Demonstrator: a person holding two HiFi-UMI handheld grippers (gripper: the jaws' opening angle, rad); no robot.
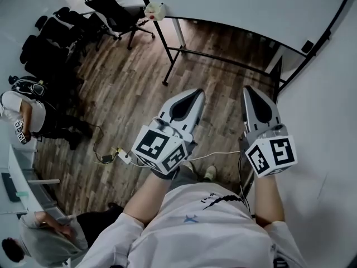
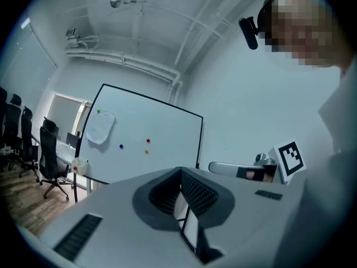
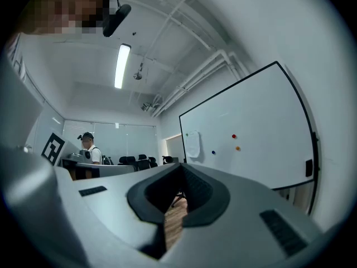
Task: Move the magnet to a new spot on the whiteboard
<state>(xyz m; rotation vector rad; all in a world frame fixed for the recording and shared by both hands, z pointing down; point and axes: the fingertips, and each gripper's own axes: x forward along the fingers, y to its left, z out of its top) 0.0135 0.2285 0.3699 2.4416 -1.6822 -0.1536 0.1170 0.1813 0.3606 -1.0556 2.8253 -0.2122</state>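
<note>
Three small magnets sit on the whiteboard (image 2: pixel 167 121), all well clear of both grippers: a red magnet (image 2: pixel 148 141) just above an orange magnet (image 2: pixel 146 151), and a blue magnet (image 2: pixel 121 146) near them on the left. Up and left of these, a sheet of paper (image 2: pixel 100 128) hangs under a green magnet (image 2: pixel 99 111). To the right of the red and orange pair the board is bare white as far as its black frame, and a bare strip also runs below them. A small white holder (image 2: pixel 81 165) hangs at the lower left corner.

The left gripper (image 2: pixel 181 171) is clenched, tips together with nothing between them. The right gripper (image 3: pixel 181 167) is likewise clenched and holds nothing.

The board stands on a black legged frame over a wood plank floor (image 1: pixel 128 88), beside a pale wall (image 1: pixel 329 127). Black office chairs (image 1: pixel 114 10) stand to the left.
</note>
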